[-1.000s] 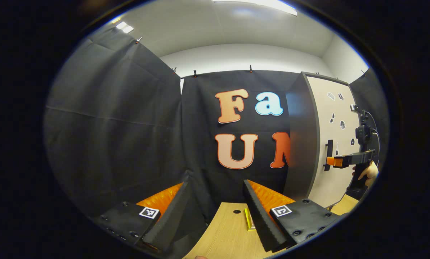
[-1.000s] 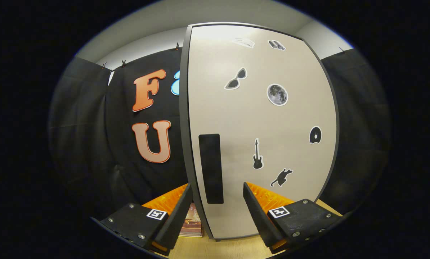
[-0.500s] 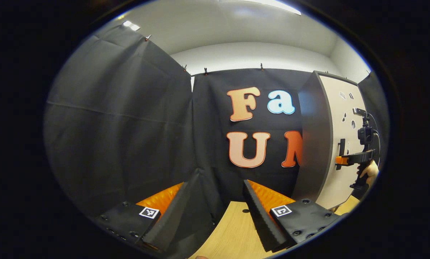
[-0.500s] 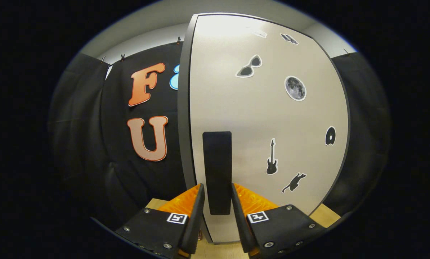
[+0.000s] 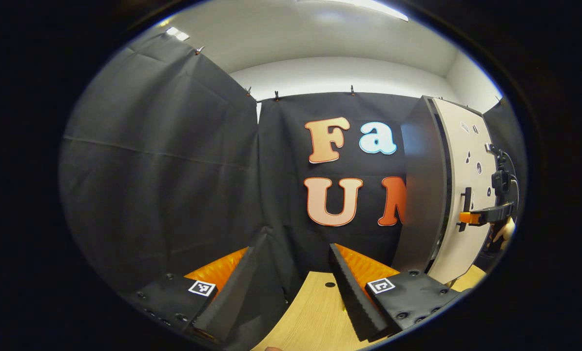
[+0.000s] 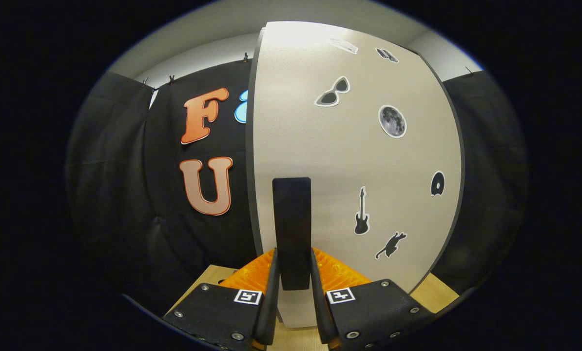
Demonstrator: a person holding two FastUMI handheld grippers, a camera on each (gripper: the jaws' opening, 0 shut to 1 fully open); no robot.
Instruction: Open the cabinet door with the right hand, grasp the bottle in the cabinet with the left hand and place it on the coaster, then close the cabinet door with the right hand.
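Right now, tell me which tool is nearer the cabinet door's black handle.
Right. The right tool has its fingers on either side of the handle of the cabinet door. The left tool hangs open over the table, well off to the cabinet's side.

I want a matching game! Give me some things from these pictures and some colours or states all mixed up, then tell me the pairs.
Things:
1. door handle
2. cabinet door
3. left gripper
4. table

States:
A. open, holding nothing
B. light wood
C. black, between the right gripper's fingers
D. beige with stickers

Pairs: 1-C, 2-D, 3-A, 4-B
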